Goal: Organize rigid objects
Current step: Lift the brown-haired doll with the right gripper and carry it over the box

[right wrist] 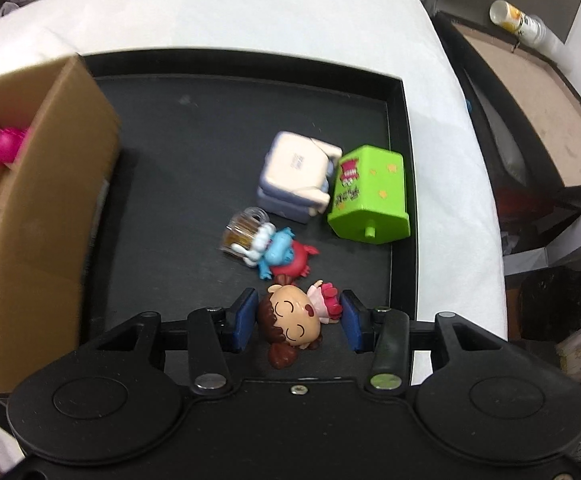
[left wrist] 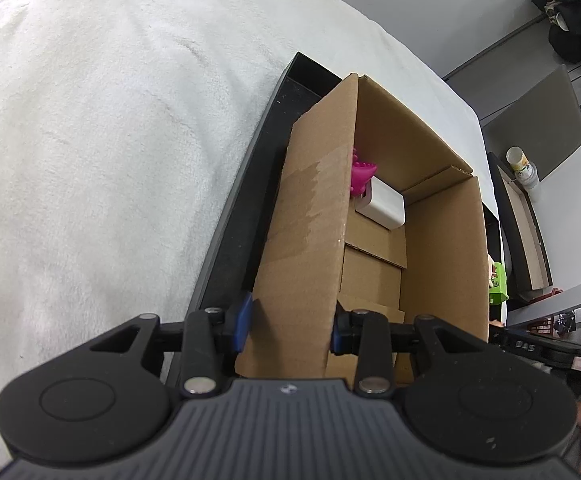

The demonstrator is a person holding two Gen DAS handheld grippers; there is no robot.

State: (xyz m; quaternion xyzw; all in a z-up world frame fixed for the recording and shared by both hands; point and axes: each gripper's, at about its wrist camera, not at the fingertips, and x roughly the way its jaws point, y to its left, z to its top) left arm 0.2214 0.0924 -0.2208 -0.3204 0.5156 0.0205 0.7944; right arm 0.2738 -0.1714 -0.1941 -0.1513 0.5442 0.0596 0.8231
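Left gripper was clamped on the cardboard box wall. Right gripper jaws stood apart around the doll figurine lying on the black tray; best closed on the head, squarely.

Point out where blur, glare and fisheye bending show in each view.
Left wrist view: sharp; the fisheye bows the black tray rim, and the white charger in the cardboard box is crisp. Right wrist view: the box's near wall is smeared, the doll between the right gripper fingers is fairly sharp, and the white cloth is washed out.
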